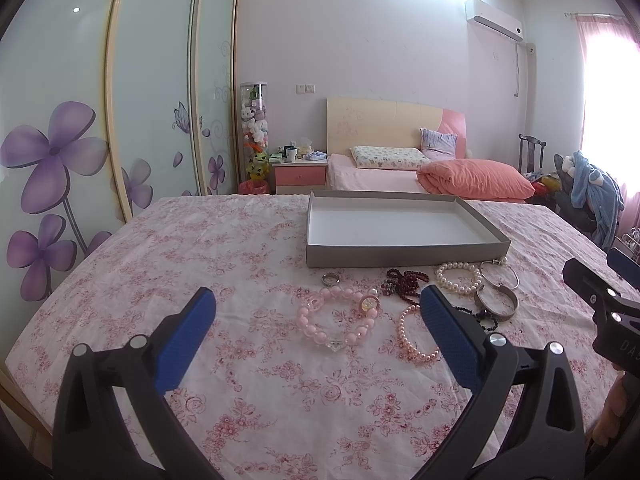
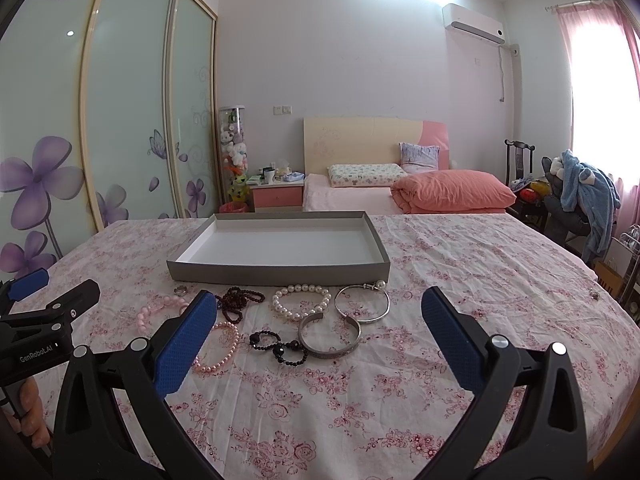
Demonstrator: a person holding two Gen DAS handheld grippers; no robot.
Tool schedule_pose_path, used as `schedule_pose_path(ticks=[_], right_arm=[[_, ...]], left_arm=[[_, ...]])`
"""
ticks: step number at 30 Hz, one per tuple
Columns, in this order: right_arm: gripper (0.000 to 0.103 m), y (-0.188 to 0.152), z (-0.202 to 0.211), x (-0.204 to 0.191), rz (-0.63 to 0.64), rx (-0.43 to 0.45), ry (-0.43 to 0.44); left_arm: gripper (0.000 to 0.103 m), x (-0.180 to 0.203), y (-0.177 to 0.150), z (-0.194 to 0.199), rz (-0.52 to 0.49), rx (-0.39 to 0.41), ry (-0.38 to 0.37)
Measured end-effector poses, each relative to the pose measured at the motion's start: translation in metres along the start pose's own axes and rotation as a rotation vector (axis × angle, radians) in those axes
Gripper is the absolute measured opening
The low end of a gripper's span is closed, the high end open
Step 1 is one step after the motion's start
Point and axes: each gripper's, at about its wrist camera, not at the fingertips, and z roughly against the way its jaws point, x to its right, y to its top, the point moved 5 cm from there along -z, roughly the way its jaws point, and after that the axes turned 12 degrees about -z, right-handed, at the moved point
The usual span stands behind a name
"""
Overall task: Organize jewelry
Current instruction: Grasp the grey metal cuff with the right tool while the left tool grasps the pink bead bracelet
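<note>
A shallow grey tray (image 1: 404, 255) (image 2: 280, 273) with a white inside lies empty on the floral cloth. Jewelry lies loose in front of it: a pink bead bracelet (image 1: 316, 330) (image 2: 158, 306), a white pearl bracelet (image 1: 459, 277) (image 2: 301, 301), a dark red bead string (image 1: 406, 282) (image 2: 238, 300), a small pink pearl bracelet (image 1: 412, 340) (image 2: 218, 348), a black bead piece (image 2: 280, 346), a silver cuff (image 1: 496, 303) (image 2: 330, 336), a thin silver bangle (image 2: 362, 304) and a ring (image 1: 331, 279) (image 2: 181, 290). My left gripper (image 1: 316, 312) hangs open above the pink beads. My right gripper (image 2: 316, 314) hangs open above the cuff.
The table (image 1: 120, 280) wears a pink floral cloth and has bare room left of the tray and on the right side (image 2: 520, 280). Behind it stand a bed (image 2: 400, 196), a nightstand (image 2: 276, 196), wardrobe doors (image 1: 60, 120) and a chair with clothes (image 2: 584, 200).
</note>
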Motion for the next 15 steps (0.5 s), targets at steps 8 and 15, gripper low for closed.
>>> schedule_pose_path(ticks=[8,15], right_arm=[[0.101,-0.009,-0.020,0.006,-0.015,-0.064,-0.015],[0.086,-0.024,-0.070,0.025,-0.032,-0.282,-0.071]], left_arm=[[0.099,-0.001,-0.016,-0.018,0.001,-0.033,0.002],[0.099,-0.010,-0.019,-0.044,-0.002,-0.138,-0.028]])
